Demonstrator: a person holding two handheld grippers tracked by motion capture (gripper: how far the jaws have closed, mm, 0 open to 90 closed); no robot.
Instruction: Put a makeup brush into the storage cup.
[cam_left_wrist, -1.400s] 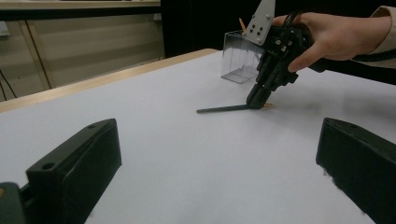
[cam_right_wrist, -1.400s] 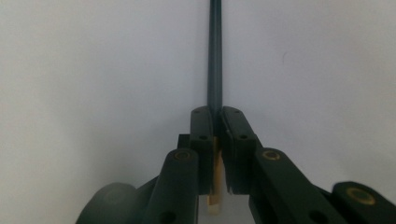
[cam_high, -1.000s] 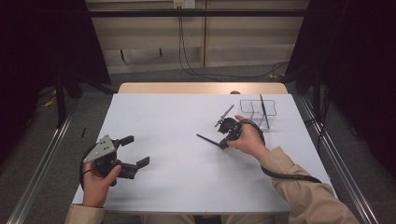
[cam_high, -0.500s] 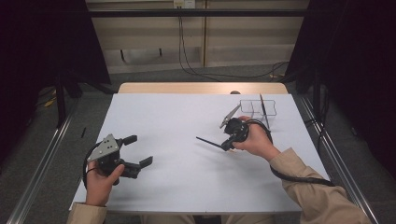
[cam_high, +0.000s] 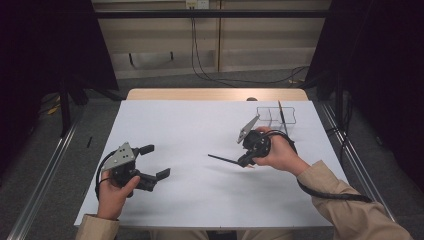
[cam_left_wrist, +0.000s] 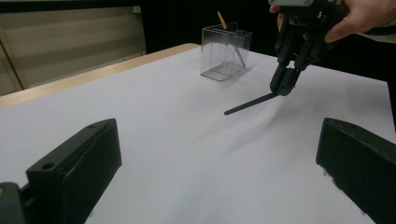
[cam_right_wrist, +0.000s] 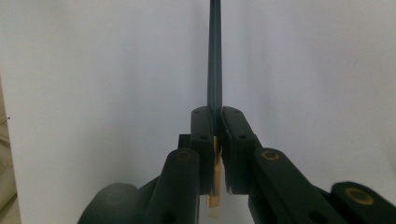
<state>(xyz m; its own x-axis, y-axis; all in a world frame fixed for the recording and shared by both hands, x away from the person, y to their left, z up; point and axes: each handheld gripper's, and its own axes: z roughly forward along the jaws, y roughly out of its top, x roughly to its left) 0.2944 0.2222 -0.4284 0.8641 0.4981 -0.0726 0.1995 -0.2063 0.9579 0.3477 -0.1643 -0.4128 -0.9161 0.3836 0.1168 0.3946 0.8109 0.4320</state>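
Stick (cam_high: 223, 159) is clamped at one end by the right claw (cam_high: 246, 160), left claw (cam_high: 154, 162) wide and empty, so it could be twisted loose if bumped on the counter (cam_high: 200, 125).

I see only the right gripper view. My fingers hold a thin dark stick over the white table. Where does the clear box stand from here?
Observer: In the high view, the clear box stands near the table's far right edge, just beyond the right gripper.
Operator: Is the box empty?
Observer: No. The left gripper view shows a dark stick leaning inside it, with an orange tip above the rim.
Operator: Does my stick touch the table?
Observer: The stick slopes down from your fingers; its free end is low over the table, but contact I cannot tell.
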